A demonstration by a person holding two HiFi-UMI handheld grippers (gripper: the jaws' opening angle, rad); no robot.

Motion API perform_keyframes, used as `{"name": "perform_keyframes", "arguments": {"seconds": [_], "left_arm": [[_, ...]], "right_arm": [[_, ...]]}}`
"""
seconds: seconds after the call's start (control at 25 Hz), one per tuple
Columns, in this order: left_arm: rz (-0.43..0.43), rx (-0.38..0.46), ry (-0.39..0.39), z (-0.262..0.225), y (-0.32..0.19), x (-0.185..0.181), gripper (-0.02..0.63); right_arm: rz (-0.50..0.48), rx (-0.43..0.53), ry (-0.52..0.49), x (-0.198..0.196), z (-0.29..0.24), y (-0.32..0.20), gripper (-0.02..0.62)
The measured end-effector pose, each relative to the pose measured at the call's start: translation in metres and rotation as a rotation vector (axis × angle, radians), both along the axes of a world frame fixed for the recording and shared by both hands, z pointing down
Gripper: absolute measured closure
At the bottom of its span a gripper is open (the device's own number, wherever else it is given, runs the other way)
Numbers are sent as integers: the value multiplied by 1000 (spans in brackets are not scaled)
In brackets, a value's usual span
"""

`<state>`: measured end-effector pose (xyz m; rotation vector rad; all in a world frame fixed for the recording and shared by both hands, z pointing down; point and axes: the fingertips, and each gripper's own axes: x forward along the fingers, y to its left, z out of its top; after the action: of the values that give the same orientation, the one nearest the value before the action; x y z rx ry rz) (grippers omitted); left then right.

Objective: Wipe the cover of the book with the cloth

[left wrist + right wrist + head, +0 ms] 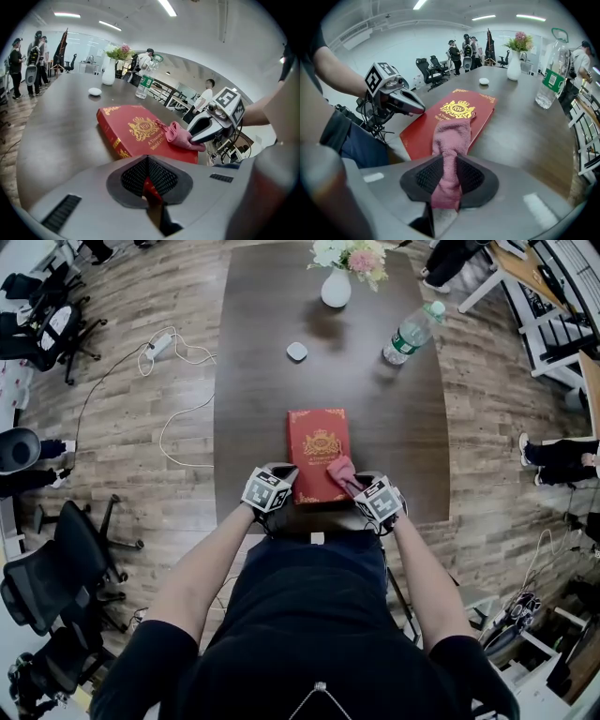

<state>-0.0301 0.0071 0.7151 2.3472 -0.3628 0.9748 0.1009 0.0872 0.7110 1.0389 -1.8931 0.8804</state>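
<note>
Red hardback book [318,454] lies flat at the near edge of the dark table [403,418] | pink cloth [451,140] rests on its near cover, and my right gripper [449,176] is clamped on the bunched end | my left gripper [149,180] looks pinched on the book's near corner | risk: if that pinch is light the book skids as I wipe, or the cloth tugs free.

Gold "RW" and "A Treasury" on book [461,110]

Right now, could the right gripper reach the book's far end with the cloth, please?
Probably yes: the right gripper holds the pink cloth on the red book, whose far cover lies bare.
</note>
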Motion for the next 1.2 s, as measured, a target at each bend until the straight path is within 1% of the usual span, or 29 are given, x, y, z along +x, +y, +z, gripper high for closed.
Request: {"name": "perform_keyframes", "arguments": {"seconds": [0.08, 0.2, 0.32, 0.64, 0.8, 0.96, 1.2], "left_arm": [[8, 14, -3, -1, -12, 5, 611], [42, 39, -21, 1, -24, 11, 611], [60, 41, -13, 1, -26, 14, 611], [44, 19, -2, 2, -26, 15, 611], [41, 11, 5, 2, -26, 14, 611], [41, 7, 11, 2, -26, 14, 611], [42, 4, 14, 2, -25, 16, 611]], "right_arm": [[0, 0, 0, 0, 0, 0, 500], [0, 0, 0, -1, 0, 0, 500], [-5, -1, 2, -1, -1, 0, 500], [-38, -4, 20, -3, -2, -1, 500], [-51, -13, 14, -8, -3, -2, 500], [-72, -22, -1, -17, -4, -4, 500], [-134, -25, -24, -38, -1, -9, 500]]}}
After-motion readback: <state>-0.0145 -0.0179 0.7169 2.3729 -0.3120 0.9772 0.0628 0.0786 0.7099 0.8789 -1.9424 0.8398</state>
